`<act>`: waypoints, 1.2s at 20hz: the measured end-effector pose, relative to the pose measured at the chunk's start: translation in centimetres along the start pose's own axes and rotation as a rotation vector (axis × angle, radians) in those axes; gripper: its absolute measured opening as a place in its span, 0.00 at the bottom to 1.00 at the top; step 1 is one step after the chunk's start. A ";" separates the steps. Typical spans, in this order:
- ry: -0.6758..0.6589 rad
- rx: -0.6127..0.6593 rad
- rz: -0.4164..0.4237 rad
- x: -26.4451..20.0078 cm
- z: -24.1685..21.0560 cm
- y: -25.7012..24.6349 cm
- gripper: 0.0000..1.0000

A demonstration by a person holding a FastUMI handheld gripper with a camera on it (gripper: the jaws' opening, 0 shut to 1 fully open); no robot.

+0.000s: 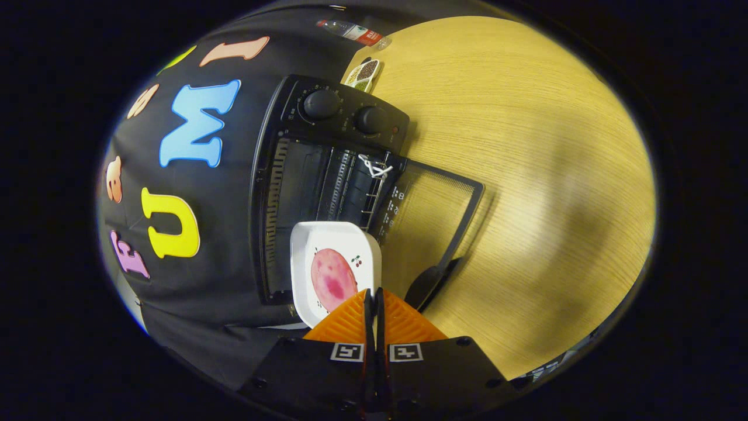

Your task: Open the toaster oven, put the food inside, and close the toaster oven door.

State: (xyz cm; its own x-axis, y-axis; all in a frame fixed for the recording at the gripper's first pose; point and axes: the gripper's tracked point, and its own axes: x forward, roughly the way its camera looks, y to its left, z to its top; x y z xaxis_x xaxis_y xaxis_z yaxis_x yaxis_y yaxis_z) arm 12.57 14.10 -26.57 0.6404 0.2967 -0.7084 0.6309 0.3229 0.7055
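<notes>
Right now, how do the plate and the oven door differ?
The plate is white, opaque and pinched at its rim by the fingers, carrying a pink slice of food; the door is dark-framed, see-through and untouched. The plate is lifted in front of the oven mouth; the door hangs fully open over the table. Both are squarish with rounded corners.
</notes>
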 end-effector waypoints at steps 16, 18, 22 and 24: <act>-0.176 0.175 0.015 7.6 3.1 3.9 0.02; -0.197 0.201 0.019 8.4 3.2 4.3 0.02; -0.224 0.236 0.018 9.0 3.5 4.6 0.03; -0.248 0.243 0.026 9.3 3.8 4.9 0.04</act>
State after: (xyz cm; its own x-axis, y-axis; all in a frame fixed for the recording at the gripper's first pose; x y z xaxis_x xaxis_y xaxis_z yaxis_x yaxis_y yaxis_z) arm 23.28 14.99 -29.66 0.7259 0.0645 -0.6847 0.6796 0.0859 0.7286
